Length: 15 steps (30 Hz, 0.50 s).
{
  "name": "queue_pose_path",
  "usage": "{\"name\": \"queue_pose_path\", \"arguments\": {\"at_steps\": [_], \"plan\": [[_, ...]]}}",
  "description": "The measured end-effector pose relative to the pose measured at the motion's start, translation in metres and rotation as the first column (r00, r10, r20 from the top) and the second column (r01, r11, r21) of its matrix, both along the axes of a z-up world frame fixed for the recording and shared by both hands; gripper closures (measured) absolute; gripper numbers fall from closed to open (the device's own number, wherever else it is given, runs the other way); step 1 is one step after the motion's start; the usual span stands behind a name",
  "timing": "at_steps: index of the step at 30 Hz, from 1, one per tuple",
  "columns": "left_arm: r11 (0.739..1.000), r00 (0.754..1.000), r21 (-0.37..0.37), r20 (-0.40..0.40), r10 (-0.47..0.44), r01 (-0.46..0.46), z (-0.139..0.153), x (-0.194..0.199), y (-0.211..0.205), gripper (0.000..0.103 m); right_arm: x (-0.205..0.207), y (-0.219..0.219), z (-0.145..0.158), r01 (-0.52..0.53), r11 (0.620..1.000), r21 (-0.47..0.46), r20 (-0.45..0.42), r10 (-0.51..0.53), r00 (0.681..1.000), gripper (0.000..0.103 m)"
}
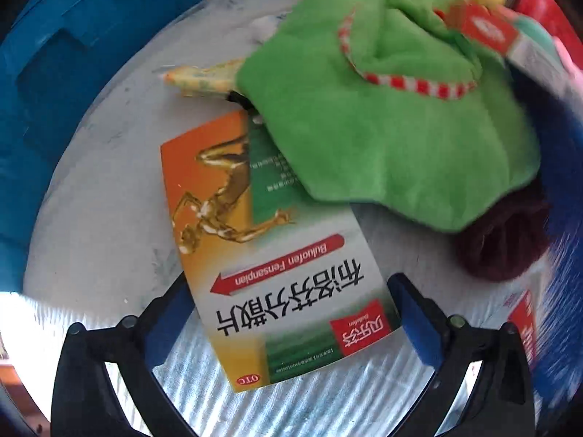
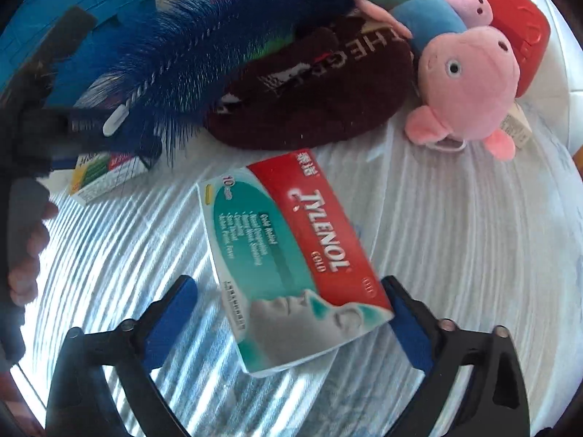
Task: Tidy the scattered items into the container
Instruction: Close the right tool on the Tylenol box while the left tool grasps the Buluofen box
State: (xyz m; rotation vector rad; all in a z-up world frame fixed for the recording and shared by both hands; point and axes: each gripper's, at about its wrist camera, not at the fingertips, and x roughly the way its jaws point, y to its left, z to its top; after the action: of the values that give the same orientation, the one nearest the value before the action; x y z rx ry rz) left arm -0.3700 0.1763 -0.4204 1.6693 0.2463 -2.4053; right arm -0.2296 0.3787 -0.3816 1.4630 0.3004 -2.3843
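Observation:
An orange and green medicine box (image 1: 262, 255) lies flat on the striped cloth, its far end tucked under a green towel (image 1: 382, 109). My left gripper (image 1: 288, 313) stands open astride the box's near end, a pad close beside each long edge. In the right wrist view a red and teal Tylenol box (image 2: 291, 266) lies between the fingers of my right gripper (image 2: 288, 302). That gripper is open: its right pad touches the box's corner and the left pad stands clear of it. The blue container (image 1: 73, 73) sits at the far left.
A maroon knit hat (image 2: 309, 102), a blue bristly brush (image 2: 189, 43), a pink pig plush (image 2: 470, 83) and a small green box (image 2: 105, 174) lie beyond. A red bag (image 2: 521, 29) is at the far right. A person's hand (image 2: 29, 247) shows at the left edge.

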Motion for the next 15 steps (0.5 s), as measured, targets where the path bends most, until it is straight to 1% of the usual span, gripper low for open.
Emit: {"name": "queue_pose_path", "arguments": {"at_steps": [1, 2, 4, 7, 9, 10, 12, 13, 15], "plan": [[1.000, 1.000, 0.005, -0.007, -0.014, 0.014, 0.000, 0.003, -0.003, 0.002, 0.001, -0.003, 0.002, -0.001, 1.000, 0.020, -0.015, 0.001, 1.000, 0.020], [0.999, 0.999, 0.004, -0.011, -0.037, 0.037, -0.001, 0.007, -0.007, 0.004, 0.001, -0.006, 0.004, -0.002, 1.000, 0.007, -0.010, 0.002, 1.000, 0.021], [0.995, 0.995, 0.003, -0.025, -0.097, 0.097, -0.001, 0.021, -0.014, 0.007, 0.003, -0.009, 0.008, 0.002, 0.999, -0.047, 0.008, -0.002, 1.000, 0.021], [0.976, 0.976, 0.001, -0.034, -0.216, 0.216, -0.003, 0.049, -0.020, 0.007, 0.011, -0.018, 0.009, 0.017, 0.993, -0.114, 0.053, -0.011, 0.999, 0.021], [0.965, 0.964, 0.003, -0.039, -0.263, 0.263, -0.004, 0.066, -0.025, 0.007, 0.021, -0.029, 0.009, 0.009, 0.993, -0.114, 0.066, -0.002, 0.998, 0.018], [0.961, 0.961, 0.003, -0.038, -0.275, 0.275, -0.005, 0.072, -0.028, 0.007, 0.026, -0.035, 0.009, -0.001, 0.994, -0.112, 0.069, 0.009, 0.998, 0.018], [0.963, 0.963, -0.004, -0.023, -0.270, 0.270, -0.006, 0.078, -0.034, 0.006, 0.034, -0.046, 0.009, -0.026, 0.993, -0.119, 0.084, 0.036, 0.996, 0.012], [0.967, 0.966, -0.013, -0.016, -0.256, 0.256, -0.006, 0.078, -0.037, 0.006, 0.037, -0.050, 0.010, -0.036, 0.993, -0.113, 0.079, 0.045, 0.996, 0.012], [0.971, 0.971, -0.043, -0.030, -0.236, 0.235, -0.002, 0.073, -0.040, 0.006, 0.041, -0.056, 0.013, -0.035, 0.996, -0.077, 0.052, 0.040, 0.998, 0.012]]}}
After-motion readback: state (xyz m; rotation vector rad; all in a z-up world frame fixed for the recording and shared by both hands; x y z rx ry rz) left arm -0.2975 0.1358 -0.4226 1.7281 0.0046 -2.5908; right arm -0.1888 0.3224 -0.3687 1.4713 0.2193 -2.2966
